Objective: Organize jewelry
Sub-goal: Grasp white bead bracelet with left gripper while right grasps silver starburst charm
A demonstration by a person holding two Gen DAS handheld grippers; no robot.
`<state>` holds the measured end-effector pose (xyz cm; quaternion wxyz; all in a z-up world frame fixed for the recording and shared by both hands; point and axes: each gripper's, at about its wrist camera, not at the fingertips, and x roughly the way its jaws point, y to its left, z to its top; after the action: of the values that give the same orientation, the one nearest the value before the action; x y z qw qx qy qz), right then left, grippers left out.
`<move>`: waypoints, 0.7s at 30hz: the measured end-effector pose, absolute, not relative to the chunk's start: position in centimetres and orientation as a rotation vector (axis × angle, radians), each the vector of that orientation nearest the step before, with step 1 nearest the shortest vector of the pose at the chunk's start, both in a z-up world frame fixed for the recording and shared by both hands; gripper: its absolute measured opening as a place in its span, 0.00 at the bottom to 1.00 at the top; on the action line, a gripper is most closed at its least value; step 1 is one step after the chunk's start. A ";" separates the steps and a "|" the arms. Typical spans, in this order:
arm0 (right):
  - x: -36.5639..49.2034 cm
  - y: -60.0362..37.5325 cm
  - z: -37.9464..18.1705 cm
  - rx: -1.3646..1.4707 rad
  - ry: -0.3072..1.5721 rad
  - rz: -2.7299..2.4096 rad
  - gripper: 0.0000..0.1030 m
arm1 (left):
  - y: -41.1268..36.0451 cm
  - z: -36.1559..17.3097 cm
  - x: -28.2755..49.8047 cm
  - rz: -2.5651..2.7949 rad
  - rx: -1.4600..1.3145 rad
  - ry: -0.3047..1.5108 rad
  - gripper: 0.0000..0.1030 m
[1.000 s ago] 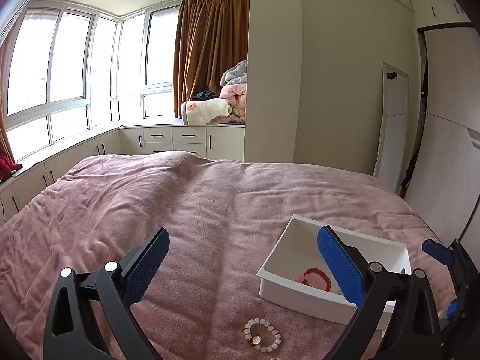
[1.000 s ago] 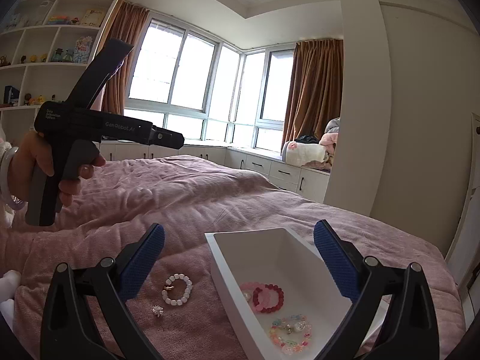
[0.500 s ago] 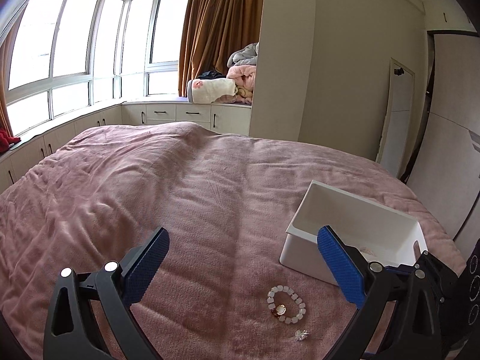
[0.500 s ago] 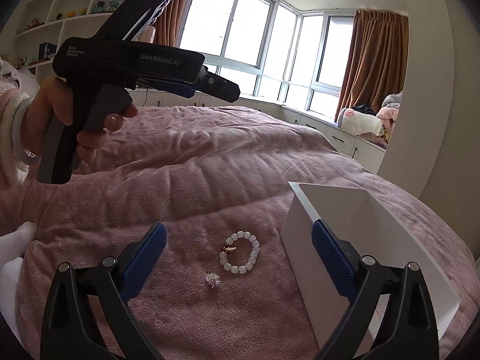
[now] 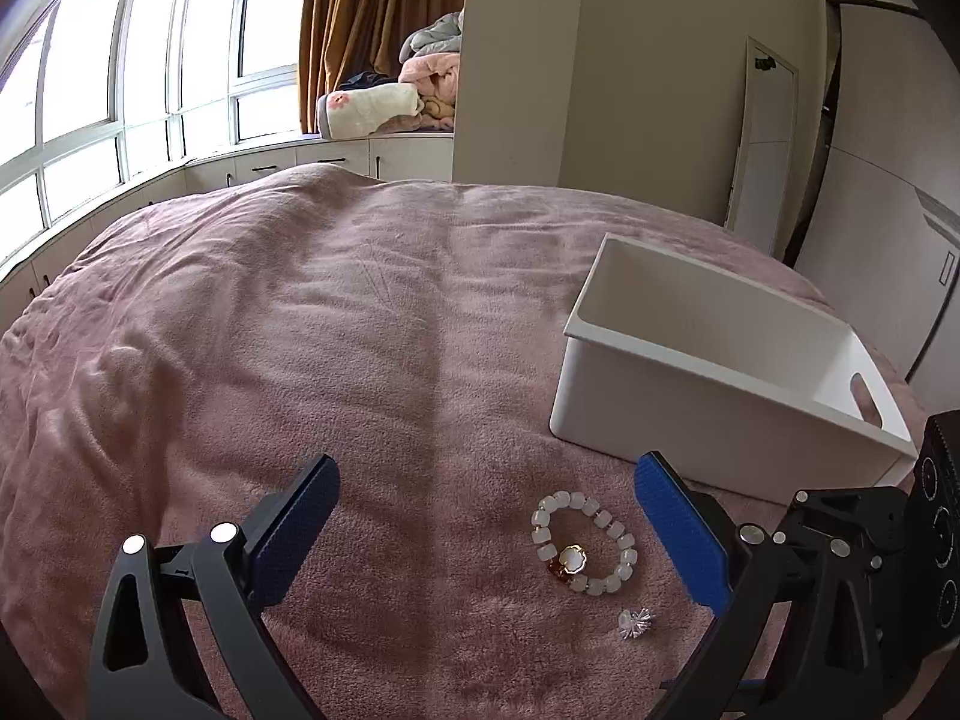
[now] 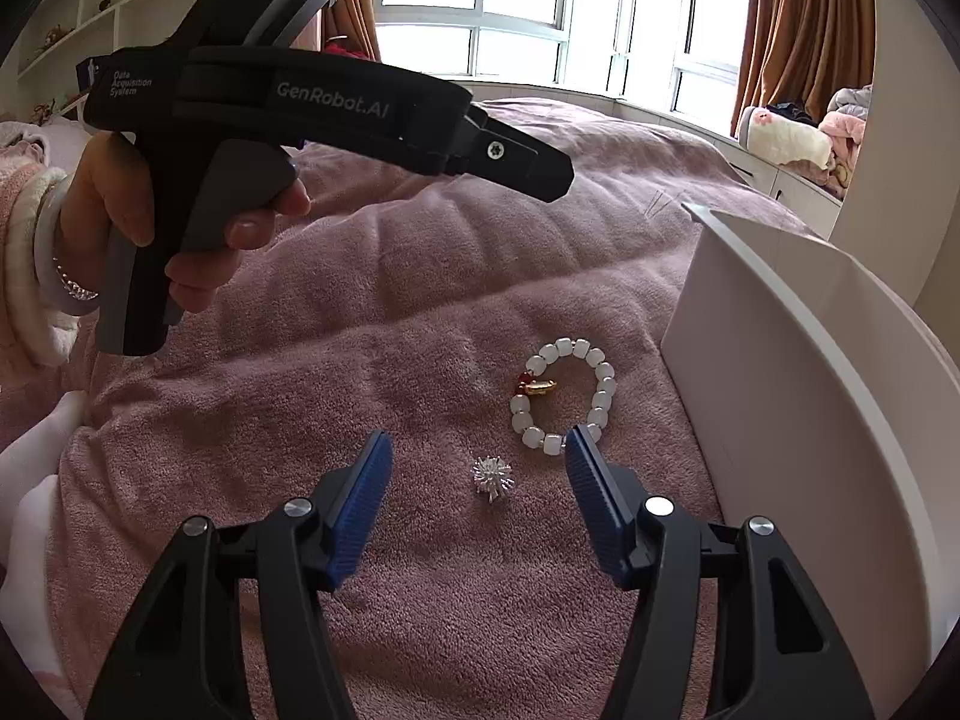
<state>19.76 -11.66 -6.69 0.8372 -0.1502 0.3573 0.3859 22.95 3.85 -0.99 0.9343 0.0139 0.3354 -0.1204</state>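
On pink bedding, 2 loose pieces were seen: a silver brooch [image 6: 492, 476] centred between the right gripper [image 6: 477, 480]'s parted jaws, and a bracelet [image 6: 563, 395] at 1 o'clock. Both looked light, best pinched edgewise. The left gripper [image 5: 486, 531] was spread, empty.

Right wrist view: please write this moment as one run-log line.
right tongs: open, straddling silver spiky charm | white bead bracelet: on pink blanket, beside white bin | left tongs: open, empty
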 end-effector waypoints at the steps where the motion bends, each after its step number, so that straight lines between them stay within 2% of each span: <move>1: 20.0 -11.6 -7.0 -0.313 0.774 0.813 0.50 | 3.6 -1.5 23.1 -0.248 0.046 0.693 0.96; 3: 20.5 -11.5 -7.6 -0.307 0.799 0.809 0.48 | 3.0 -2.4 23.5 -0.259 0.073 0.711 0.95; 5: 20.9 -11.3 -8.1 -0.304 0.821 0.801 0.45 | 2.6 -3.4 24.0 -0.278 0.090 0.736 0.83; 8: 21.4 -11.1 -8.8 -0.301 0.861 0.803 0.37 | 1.9 -4.9 25.0 -0.310 0.102 0.787 0.71; 10: 21.5 -11.0 -9.3 -0.302 0.879 0.806 0.36 | 1.5 -5.7 25.6 -0.316 0.109 0.808 0.68; 12: 21.8 -10.8 -9.5 -0.299 0.903 0.818 0.29 | 1.1 -6.4 26.0 -0.327 0.109 0.828 0.65; 15: 22.0 -10.8 -9.7 -0.293 0.916 0.822 0.28 | 0.6 -7.4 26.5 -0.329 0.118 0.870 0.59; 19: 22.5 -11.0 -9.8 -0.275 0.925 0.822 0.19 | 0.7 -8.3 27.2 -0.290 0.135 0.897 0.40; 21: 22.6 -11.0 -9.7 -0.274 0.924 0.818 0.19 | 1.1 -8.4 27.4 -0.288 0.112 0.900 0.36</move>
<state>22.65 -10.98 -9.70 0.8067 -0.1280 0.4320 0.3823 27.38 1.08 -8.38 0.8890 0.0538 0.4331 -0.1387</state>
